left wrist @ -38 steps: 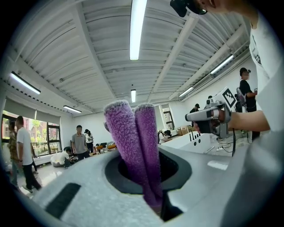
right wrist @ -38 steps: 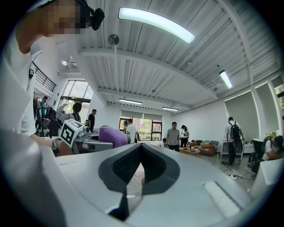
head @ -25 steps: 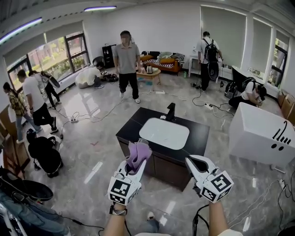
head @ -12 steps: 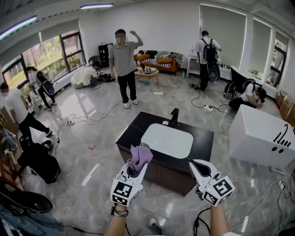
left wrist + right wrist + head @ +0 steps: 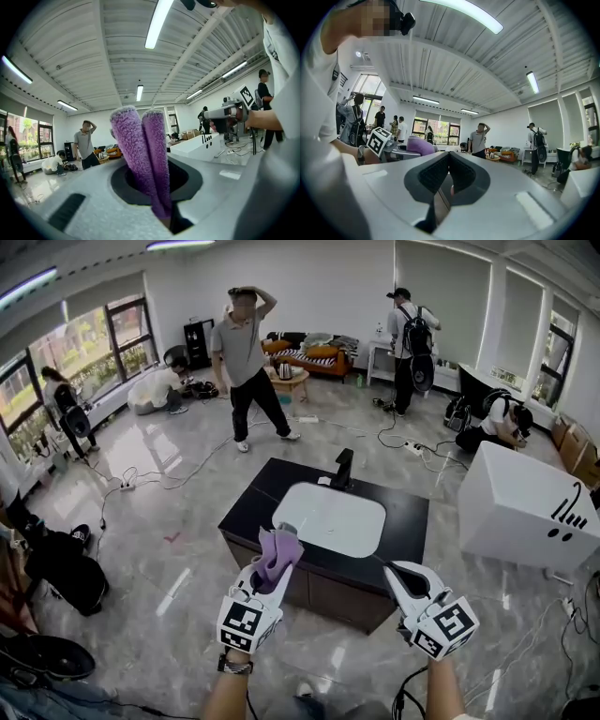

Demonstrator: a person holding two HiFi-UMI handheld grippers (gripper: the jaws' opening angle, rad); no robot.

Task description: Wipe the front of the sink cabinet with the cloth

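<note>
The sink cabinet point(image 5: 323, 592) stands just ahead of me, with a black top, a white basin point(image 5: 328, 518) and a black faucet point(image 5: 344, 468). My left gripper point(image 5: 274, 568) is shut on a folded purple cloth point(image 5: 279, 552), held upright over the cabinet's near left edge. In the left gripper view the cloth point(image 5: 140, 154) rises from the closed jaws as two fuzzy folds. My right gripper point(image 5: 394, 573) hovers over the cabinet's near right corner, shut, with nothing in it. The right gripper view shows its pads point(image 5: 436, 176) pressed together and the cloth point(image 5: 419, 146) to the left.
A white box-like unit point(image 5: 525, 512) stands to the right of the cabinet. A person point(image 5: 246, 362) stands beyond the sink, hand on head; others work farther back. Cables point(image 5: 141, 484) trail over the glossy floor, and black bags point(image 5: 66, 573) lie at the left.
The person beyond the sink has stepped left and raised a hand to the head. Both grippers keep nearly the same places before the cabinet; the left still holds the cloth.
</note>
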